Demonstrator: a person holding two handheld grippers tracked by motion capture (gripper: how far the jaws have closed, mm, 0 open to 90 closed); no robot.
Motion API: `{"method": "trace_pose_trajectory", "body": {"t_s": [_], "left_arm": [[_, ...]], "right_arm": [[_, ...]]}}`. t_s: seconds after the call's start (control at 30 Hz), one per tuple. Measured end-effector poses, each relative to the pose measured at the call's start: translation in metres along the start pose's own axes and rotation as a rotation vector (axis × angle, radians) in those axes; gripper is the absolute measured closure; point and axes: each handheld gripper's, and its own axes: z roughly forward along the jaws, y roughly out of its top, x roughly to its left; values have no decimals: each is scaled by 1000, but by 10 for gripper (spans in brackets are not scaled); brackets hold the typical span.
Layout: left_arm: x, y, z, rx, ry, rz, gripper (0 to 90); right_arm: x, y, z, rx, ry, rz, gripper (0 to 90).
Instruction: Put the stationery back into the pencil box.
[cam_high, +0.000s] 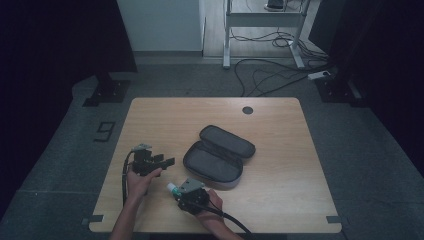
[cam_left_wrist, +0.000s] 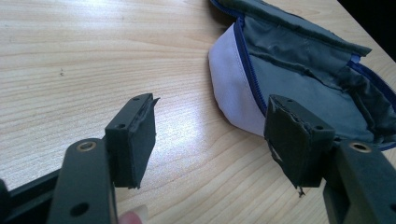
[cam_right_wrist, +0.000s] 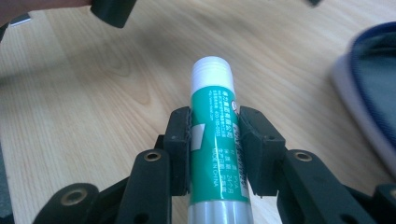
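Right gripper (cam_right_wrist: 212, 140) clamped on green white-capped glue stick (cam_right_wrist: 215, 144) just above wooden tabletop (cam_high: 280, 150), beside the unzipped grey fabric pencil case (cam_high: 217, 157), probably for stowing; left gripper (cam_left_wrist: 210, 135) spread apart, holding nothing.

The desk (cam_high: 280, 145) is pale wood with a fine straight grain and one small black round spot near its far edge. The open pouch (cam_high: 220, 157) at the desk's middle has a dark grey lining, a blue zip and a pale lilac-white outer wall. The glue stick (cam_right_wrist: 215, 140) is green with small white print, a white cap and a silvery base. Both the left tool (cam_left_wrist: 210, 140) and the right tool (cam_right_wrist: 215, 149) are black, with brass-coloured rivets. The floor beyond the desk is speckled grey carpet.
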Motion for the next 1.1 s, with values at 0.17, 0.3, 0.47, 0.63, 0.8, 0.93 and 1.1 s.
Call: {"method": "trace_pose_trajectory", "body": {"t_s": [0.17,0.3,0.47,0.63,0.8,0.93,1.1], "left_arm": [[1,-1,0,0,10,-5,344],[3,-2,2,13,18,-7,344],[1,-3,7,37,12,4,343],[-3,-3,11,52,7,16,341],[-3,-4,12,58,5,18,341],[-3,-4,11,57,6,18,341],[-3,-3,9,53,0,13,341]], "right_arm": [[-11,2,-13,-14,-38,-23,644],[-20,-3,-22,-23,-54,-11,645],[-34,-8,-31,-36,-89,10,645],[-47,-7,-37,-53,-105,47,645],[-52,-6,-39,-60,-114,59,645],[-56,-6,-42,-69,-121,69,645],[-63,-5,-49,-85,-140,87,645]]}}
